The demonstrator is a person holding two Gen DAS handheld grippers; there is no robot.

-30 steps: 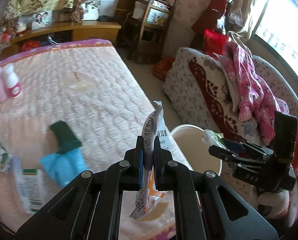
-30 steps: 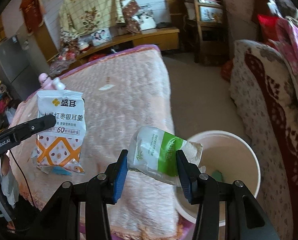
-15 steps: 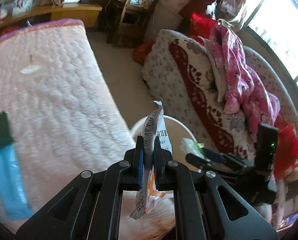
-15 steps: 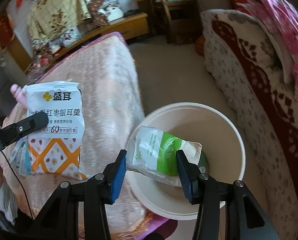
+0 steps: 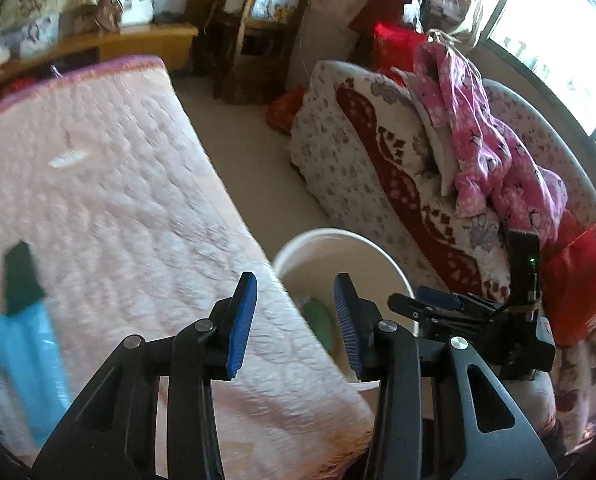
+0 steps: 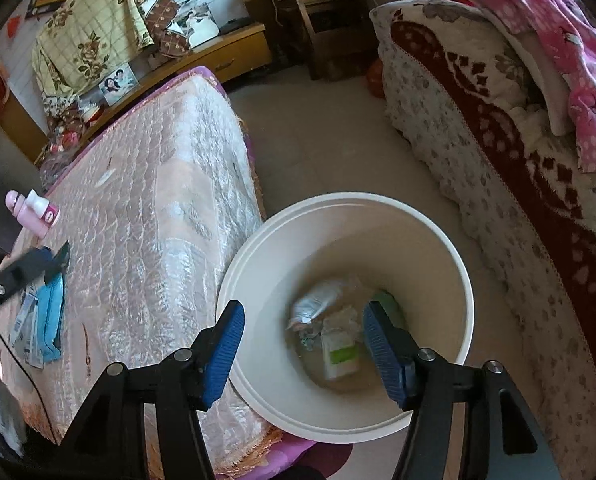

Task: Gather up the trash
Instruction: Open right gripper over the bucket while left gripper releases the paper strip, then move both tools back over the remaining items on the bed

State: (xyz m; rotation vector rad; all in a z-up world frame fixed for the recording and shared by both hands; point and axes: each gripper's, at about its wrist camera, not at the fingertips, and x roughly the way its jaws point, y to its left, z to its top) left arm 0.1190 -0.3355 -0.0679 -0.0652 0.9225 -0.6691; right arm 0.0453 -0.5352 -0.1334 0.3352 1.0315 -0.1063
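Step in hand: drop-off at the bin. Both grippers are over or beside the white bin [image 6: 449, 240], which stands on the floor between the bed [image 6: 154, 216] and the sofa [image 6: 497, 152].

Right gripper [image 6: 301, 354]: pointing steeply down into the bin mouth. Jaws are opening, roughly half spread, nothing between the blue pads. Directly below them, on the bin floor, lie a silvery-white packet [image 6: 315, 302], a green-and-white packet [image 6: 339, 354] and a green item [image 6: 389, 306] at about 3 o'clock of the heap. The silvery packet is blurred; I cannot tell whether it has settled.

Left gripper [image 5: 294, 320]: jaws also opening, moderately spread, empty. It sits over the bed corner, with the bin at its 1 o'clock. The right gripper shows at its 3 o'clock.

Judgement: both loads appear delivered; this release is essentially complete.

Trash still out: a blue packet [image 6: 52, 322] with a dark end, beside printed wrappers [image 6: 28, 320], on the near-left part of the bed, around 9 o'clock in the right wrist view. A small scrap [image 6: 106, 178] lies further up the bed, about 11 o'clock. Two pink-and-white bottles [image 6: 34, 210] stand at the bed's left edge; whether they count as trash I cannot tell.

Next move calls for: lift clear of the rim, swing back toward the 9 o'clock pile, keep the jaws wide, approach flat wrappers at a low angle to pinch an edge off the soft quilt.
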